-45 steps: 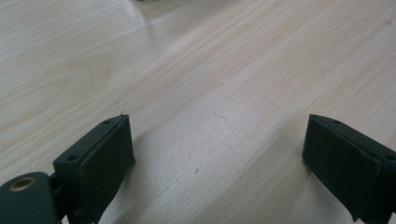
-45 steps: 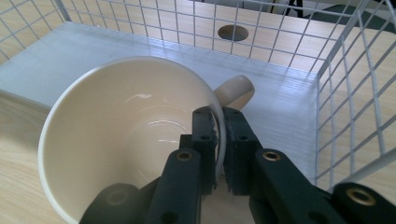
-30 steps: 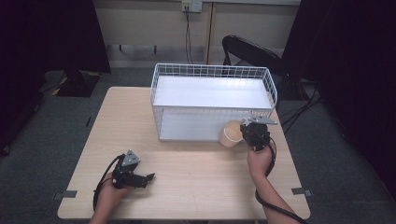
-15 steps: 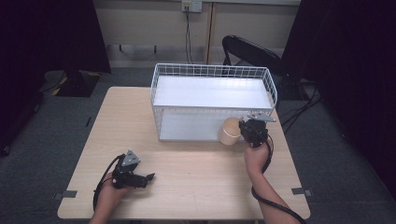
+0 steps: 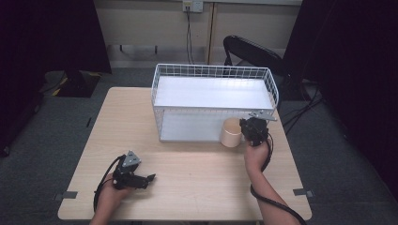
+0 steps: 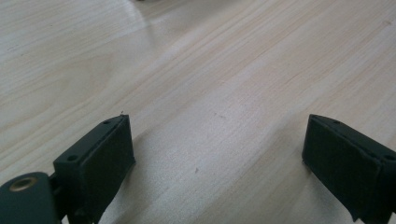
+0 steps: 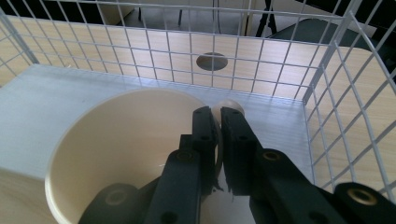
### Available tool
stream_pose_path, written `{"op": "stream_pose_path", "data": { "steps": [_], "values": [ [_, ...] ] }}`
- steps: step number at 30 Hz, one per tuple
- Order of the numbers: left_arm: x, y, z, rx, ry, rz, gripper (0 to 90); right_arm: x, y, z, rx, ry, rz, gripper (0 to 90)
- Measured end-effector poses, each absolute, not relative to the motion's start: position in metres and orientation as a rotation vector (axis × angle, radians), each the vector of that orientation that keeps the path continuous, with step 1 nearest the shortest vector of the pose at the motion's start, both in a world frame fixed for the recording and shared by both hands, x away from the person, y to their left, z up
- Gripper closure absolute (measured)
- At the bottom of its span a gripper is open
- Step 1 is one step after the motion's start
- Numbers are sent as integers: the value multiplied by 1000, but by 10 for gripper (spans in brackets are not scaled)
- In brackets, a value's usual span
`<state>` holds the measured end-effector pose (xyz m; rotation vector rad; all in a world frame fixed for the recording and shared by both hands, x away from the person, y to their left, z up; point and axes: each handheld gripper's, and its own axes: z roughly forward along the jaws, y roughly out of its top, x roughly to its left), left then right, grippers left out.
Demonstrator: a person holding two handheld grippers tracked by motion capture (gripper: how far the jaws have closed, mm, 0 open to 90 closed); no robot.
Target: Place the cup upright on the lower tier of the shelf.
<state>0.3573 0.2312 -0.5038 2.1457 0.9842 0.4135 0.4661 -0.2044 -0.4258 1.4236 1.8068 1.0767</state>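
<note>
My right gripper (image 7: pixel 219 121) pinches the cream cup's (image 5: pixel 231 132) rim at the wire basket (image 5: pixel 213 75); my left gripper (image 6: pixel 217 144) (fingers spread) rests low over the tabletop (image 5: pixel 206 178).

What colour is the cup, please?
Cream cup, clearest in the right gripper view.

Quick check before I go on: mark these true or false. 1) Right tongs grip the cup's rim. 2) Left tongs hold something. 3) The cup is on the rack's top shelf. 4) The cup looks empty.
1) True: the right tongs pinch the rim of the beige round cup.
2) False: the left tongs are open over the bare wooden table.
3) False: it sits at the lower level of the white wire rack.
4) True.
</note>
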Motion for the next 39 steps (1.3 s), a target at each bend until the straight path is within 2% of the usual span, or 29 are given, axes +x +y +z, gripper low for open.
{"op": "stream_pose_path", "data": {
  "steps": [8, 13, 14, 15, 17, 20, 21, 24, 25, 26, 33, 39],
  "values": [
    [357, 231, -504, 2148, 979, 417, 85, 469, -207, -426, 1443, 1792, 1097, 830],
    [358, 232, -504, 2150, 978, 422, 85, 469, -210, -427, 1459, 1790, 1096, 723],
    [358, 232, -503, 2151, 977, 423, 85, 469, -211, -427, 1461, 1785, 1103, 663],
    [358, 232, -504, 2150, 977, 423, 85, 469, -211, -427, 1461, 1785, 1103, 663],
    [358, 232, -504, 2151, 977, 423, 85, 468, -211, -426, 1461, 1784, 1122, 552],
    [358, 232, -504, 2150, 977, 423, 86, 465, -211, -423, 1440, 1791, 1141, 437],
    [358, 232, -504, 2150, 977, 423, 85, 465, -211, -423, 1440, 1791, 1141, 437],
    [357, 231, -504, 2149, 979, 420, 85, 459, -214, -415, 1406, 1794, 1174, 335],
    [357, 231, -504, 2145, 986, 413, 85, 459, -214, -415, 1406, 1794, 1174, 335],
    [357, 231, -504, 2144, 986, 411, 85, 455, -215, -411, 1388, 1810, 1200, 282],
    [357, 231, -504, 2143, 986, 411, 85, 438, -213, -410, 1330, 1884, 1240, 182],
    [357, 231, -504, 2144, 987, 410, 85, 430, -215, -415, 1306, 1909, 1226, 170]
  ]
}}
